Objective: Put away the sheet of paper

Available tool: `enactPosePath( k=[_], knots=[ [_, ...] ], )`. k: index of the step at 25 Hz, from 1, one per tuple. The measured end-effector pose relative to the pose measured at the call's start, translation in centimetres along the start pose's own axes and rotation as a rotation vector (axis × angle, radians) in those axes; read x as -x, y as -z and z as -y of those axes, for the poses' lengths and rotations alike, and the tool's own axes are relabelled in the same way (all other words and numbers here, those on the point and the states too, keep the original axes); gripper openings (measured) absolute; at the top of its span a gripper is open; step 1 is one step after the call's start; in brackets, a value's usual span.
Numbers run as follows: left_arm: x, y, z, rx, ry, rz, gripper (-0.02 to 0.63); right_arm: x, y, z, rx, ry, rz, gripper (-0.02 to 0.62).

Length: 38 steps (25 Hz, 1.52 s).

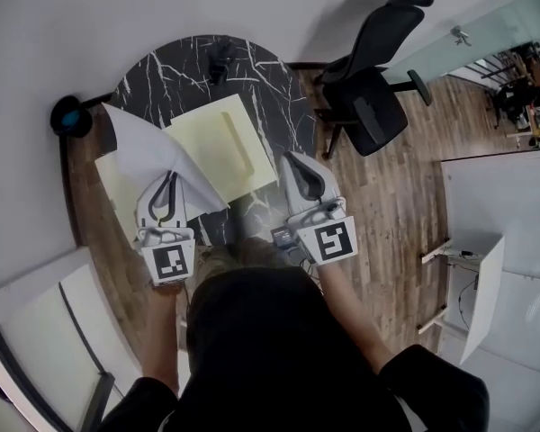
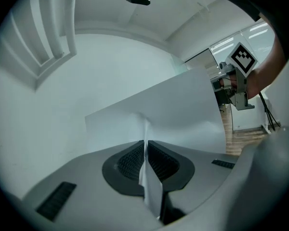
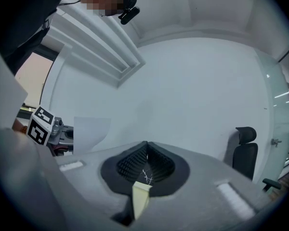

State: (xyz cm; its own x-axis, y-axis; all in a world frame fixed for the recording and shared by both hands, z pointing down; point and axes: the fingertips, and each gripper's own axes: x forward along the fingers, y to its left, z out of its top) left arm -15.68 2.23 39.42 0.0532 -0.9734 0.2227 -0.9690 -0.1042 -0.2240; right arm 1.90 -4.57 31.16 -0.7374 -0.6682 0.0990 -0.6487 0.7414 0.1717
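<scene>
A white sheet of paper (image 1: 148, 147) is lifted over the left part of the round black marble table (image 1: 171, 75). My left gripper (image 1: 167, 184) is shut on its near edge. In the left gripper view the paper (image 2: 178, 109) is pinched between the pads and fans out ahead. An open pale yellow folder (image 1: 225, 142) lies flat on the table. My right gripper (image 1: 297, 165) hovers at the folder's right edge with its tips together. In the right gripper view, the right gripper (image 3: 145, 148) holds nothing, and a strip of folder (image 3: 140, 196) shows below.
A black office chair (image 1: 369, 88) stands on the wood floor beyond the table's right side. A small dark object (image 1: 220, 61) sits at the table's far edge, and a black round thing (image 1: 69, 115) is at its left. A white desk (image 1: 495, 205) is at right.
</scene>
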Motion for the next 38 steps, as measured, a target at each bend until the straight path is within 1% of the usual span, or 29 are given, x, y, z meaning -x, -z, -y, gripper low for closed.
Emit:
enactPosePath(
  k=[3,5,9,12,14,15,18,20,22,25,26,30,34,38],
  knots=[
    [-1.4,0.4,0.1,-0.011,0.049,0.019,0.038,-0.5,0.1,-1.0,0.045,-0.004,-0.036,0.000],
    [-1.9,0.3,0.0,-0.009,0.066,0.038,0.038,-0.9,0.5,-1.3,0.075,-0.011,-0.065,0.000],
    [-3.2,0.2,-0.9,0.000,0.071,0.054,0.038,-1.8,1.0,0.9,0.062,0.039,-0.065,0.000],
    [-3.9,1.1,-1.1,0.001,0.070,0.042,0.038,-2.2,1.7,1.5,0.071,0.044,-0.076,0.000],
    [-4.3,1.7,-0.9,-0.003,0.077,0.029,0.038,-2.5,1.6,1.3,0.074,0.036,-0.056,0.000],
    [-4.5,1.9,-0.7,-0.014,0.084,0.026,0.038,-2.6,1.6,1.3,0.076,0.034,-0.052,0.000],
    [-5.2,2.1,0.3,-0.091,0.124,0.050,0.038,-3.0,1.9,0.8,0.073,0.015,-0.060,0.000],
    [-5.7,2.2,0.9,-0.124,0.142,0.049,0.038,-3.2,2.4,0.6,0.064,0.005,-0.068,0.000],
    [-5.7,3.0,1.4,-0.142,0.149,0.028,0.038,-3.3,2.5,0.1,0.053,-0.008,-0.049,0.000],
    [-5.4,5.7,2.0,-0.131,0.149,-0.031,0.038,-3.0,2.9,0.0,0.030,-0.010,-0.054,0.000],
    [-5.5,6.1,2.0,-0.141,0.151,-0.044,0.038,-2.9,2.9,0.3,0.026,-0.005,-0.054,0.000],
    [-5.9,7.7,2.5,-0.217,0.184,-0.074,0.038,-2.0,3.1,1.2,0.006,0.022,-0.046,0.000],
    [-6.4,10.1,2.2,-0.282,0.214,-0.122,0.038,-1.5,3.9,1.2,0.014,0.026,-0.045,0.000],
    [-6.7,12.5,2.5,-0.342,0.270,-0.170,0.038,-1.0,5.0,0.9,-0.004,0.031,-0.053,0.000]
  ],
)
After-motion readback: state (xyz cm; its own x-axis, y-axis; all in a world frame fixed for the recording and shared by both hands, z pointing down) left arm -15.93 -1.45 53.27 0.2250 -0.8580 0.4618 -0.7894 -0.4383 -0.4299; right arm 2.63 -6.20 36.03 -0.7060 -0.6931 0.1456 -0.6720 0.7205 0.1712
